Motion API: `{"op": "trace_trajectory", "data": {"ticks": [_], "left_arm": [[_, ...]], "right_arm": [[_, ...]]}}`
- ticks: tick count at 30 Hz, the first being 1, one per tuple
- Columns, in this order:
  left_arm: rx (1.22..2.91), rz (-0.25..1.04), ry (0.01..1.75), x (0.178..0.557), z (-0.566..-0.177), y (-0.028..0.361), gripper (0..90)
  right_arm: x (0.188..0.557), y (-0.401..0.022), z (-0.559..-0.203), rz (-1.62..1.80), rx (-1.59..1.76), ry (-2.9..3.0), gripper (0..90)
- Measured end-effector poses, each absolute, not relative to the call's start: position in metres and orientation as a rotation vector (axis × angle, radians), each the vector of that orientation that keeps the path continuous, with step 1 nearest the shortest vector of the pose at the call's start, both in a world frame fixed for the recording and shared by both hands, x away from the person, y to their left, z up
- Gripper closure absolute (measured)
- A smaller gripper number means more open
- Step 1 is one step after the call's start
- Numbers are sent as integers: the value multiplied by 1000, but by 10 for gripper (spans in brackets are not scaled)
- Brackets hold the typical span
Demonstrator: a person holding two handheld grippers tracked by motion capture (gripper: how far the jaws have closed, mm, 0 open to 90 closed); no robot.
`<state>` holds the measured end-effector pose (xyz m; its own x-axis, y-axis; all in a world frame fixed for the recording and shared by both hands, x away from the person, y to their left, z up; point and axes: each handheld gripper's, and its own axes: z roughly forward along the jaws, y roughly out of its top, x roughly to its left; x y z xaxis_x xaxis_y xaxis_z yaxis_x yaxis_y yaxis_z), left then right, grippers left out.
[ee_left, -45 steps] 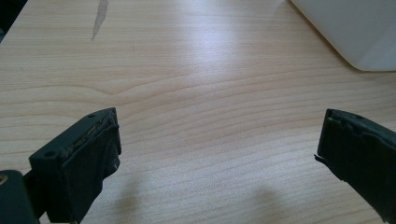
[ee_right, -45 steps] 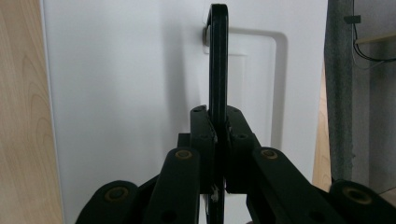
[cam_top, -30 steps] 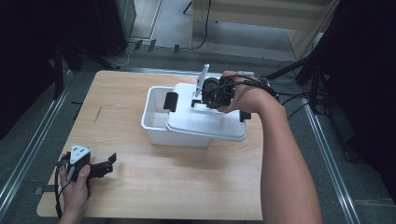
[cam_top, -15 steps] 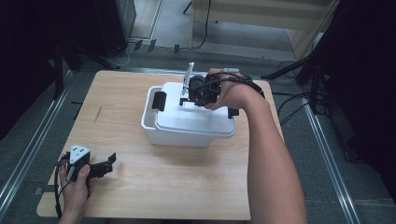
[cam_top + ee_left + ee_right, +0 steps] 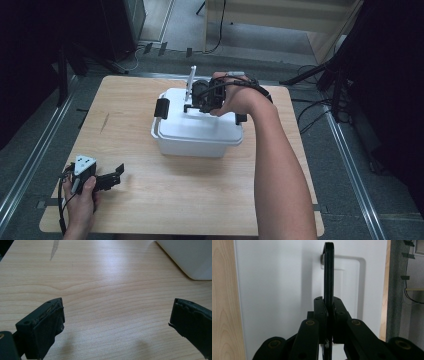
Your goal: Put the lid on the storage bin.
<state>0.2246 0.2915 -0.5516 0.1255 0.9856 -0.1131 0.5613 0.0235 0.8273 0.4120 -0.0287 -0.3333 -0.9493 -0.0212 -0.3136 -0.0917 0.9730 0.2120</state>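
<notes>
- High view: right gripper [image 5: 192, 104] above the white lid [image 5: 200, 126] of the white box [image 5: 192, 146], near its far edge, held by the right hand [image 5: 235, 97]. White box at the middle of the wooden table [image 5: 165, 200], 1 black latch [image 5: 161, 108] on its left end, another at its right end. Left gripper [image 5: 116, 175] low at the near left corner of the table, in the left hand [image 5: 82, 197], well apart from the box.
- Left gripper view: 2 black jaws spread wide, released, nothing between them but bare wood. Corner of the white box at the upper right, apart from the jaws.
- Right gripper view: jaws clenched on the thin black handle [image 5: 328, 272] of the lid, pads pressing it from both sides. Handle standing up edge-on from a recessed panel [image 5: 348, 285] in the lid. Strip of table wood along the left edge.
</notes>
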Motion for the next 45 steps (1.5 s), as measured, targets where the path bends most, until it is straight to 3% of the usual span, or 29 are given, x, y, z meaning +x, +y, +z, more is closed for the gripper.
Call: {"op": "trace_trajectory", "data": {"ticks": [36, 39, 40, 41, 42, 45], "left_arm": [[1631, 692, 1528, 225, -552, 292, 2], [1628, 694, 1531, 225, -552, 292, 2], [1630, 696, 1531, 225, -552, 292, 2], [1630, 696, 1531, 225, -552, 292, 2], [1630, 697, 1531, 225, -552, 292, 2], [1629, 697, 1531, 225, -552, 292, 2]], "right_arm": [[426, -1, -351, 309, -65, 2835, 837], [422, 2, -353, 295, -77, 2836, 584], [420, 6, -353, 277, -76, 2812, 459], [418, 7, -352, 278, -72, 2807, 387], [418, 7, -352, 278, -72, 2807, 387], [415, 8, -347, 303, -7, 2817, 166]]}}
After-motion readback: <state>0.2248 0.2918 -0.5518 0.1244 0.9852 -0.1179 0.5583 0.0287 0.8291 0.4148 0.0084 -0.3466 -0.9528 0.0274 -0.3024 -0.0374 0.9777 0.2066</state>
